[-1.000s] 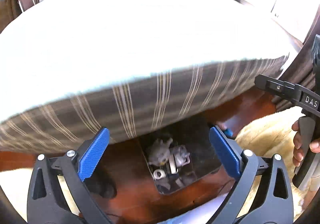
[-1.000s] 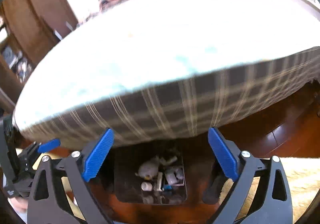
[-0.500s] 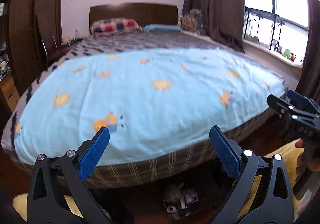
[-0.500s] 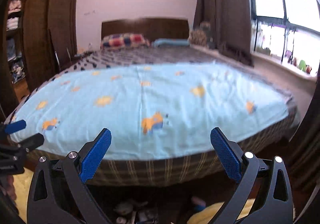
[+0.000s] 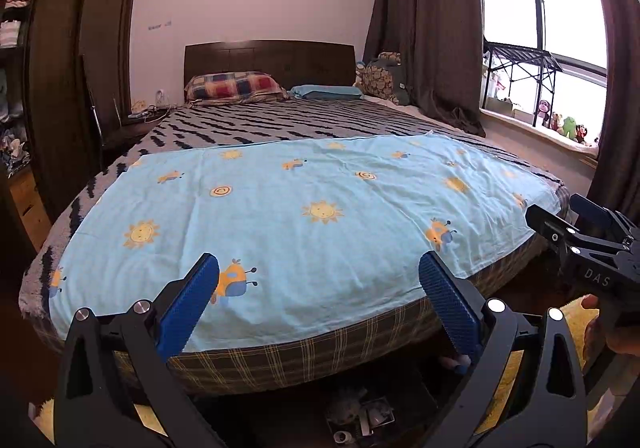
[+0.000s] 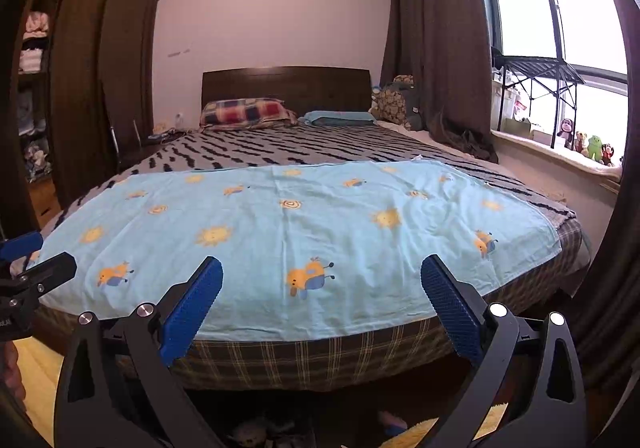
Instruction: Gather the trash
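Observation:
A dark bin (image 5: 362, 422) with crumpled trash sits on the floor at the foot of the bed, at the bottom edge of the left wrist view; its trash shows faintly in the right wrist view (image 6: 256, 434). My left gripper (image 5: 318, 300) is open and empty, raised over the bed's foot. My right gripper (image 6: 320, 302) is open and empty too, level with the left. The right gripper also shows at the right of the left wrist view (image 5: 592, 248); the left gripper shows at the left edge of the right wrist view (image 6: 28, 280).
A large bed (image 5: 300, 360) with a light blue printed sheet (image 5: 288, 215) fills the view. Pillows (image 5: 234, 85) lie at the headboard. A wardrobe (image 5: 60, 87) stands left, curtains (image 5: 424, 27) and a window sill with toys (image 5: 564, 125) right. A yellow rug (image 5: 576, 320) lies on the floor.
Both grippers have tilted up from the bin under the bed's foot to look across the bed. The bin has slid to the bottom edge of both views.

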The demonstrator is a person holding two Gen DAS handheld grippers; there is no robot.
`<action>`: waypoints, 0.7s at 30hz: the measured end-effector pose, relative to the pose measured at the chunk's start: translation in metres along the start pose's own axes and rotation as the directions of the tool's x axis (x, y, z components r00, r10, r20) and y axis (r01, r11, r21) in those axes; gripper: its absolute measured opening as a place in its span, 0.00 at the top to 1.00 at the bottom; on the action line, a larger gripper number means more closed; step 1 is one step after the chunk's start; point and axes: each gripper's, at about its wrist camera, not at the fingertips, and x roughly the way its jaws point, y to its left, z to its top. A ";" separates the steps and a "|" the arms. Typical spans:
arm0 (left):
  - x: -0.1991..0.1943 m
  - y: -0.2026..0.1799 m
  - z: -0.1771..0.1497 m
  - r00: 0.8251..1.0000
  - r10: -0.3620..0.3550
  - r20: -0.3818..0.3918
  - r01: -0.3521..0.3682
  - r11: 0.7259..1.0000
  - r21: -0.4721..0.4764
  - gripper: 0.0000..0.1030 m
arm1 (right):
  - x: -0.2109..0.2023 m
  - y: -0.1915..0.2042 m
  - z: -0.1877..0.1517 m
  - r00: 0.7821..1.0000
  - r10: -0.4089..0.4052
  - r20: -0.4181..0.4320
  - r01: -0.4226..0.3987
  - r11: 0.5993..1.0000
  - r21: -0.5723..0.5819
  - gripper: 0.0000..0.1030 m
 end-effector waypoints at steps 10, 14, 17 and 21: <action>-0.003 -0.001 0.001 1.000 0.007 0.009 -0.007 1.000 0.001 0.08 | -0.003 0.000 0.002 1.000 0.006 0.004 -0.006 1.000 0.002 0.03; -0.003 -0.001 0.002 1.000 0.009 0.011 -0.009 1.000 0.000 0.08 | -0.004 0.001 0.002 1.000 0.007 0.005 -0.007 1.000 0.003 0.03; -0.003 -0.001 0.002 1.000 0.009 0.013 -0.009 1.000 0.000 0.08 | -0.005 0.000 0.002 1.000 0.009 0.008 -0.009 1.000 0.008 0.03; -0.003 0.000 0.002 1.000 0.011 0.018 -0.011 1.000 -0.003 0.08 | -0.005 0.000 0.003 1.000 0.011 0.008 -0.011 1.000 0.009 0.03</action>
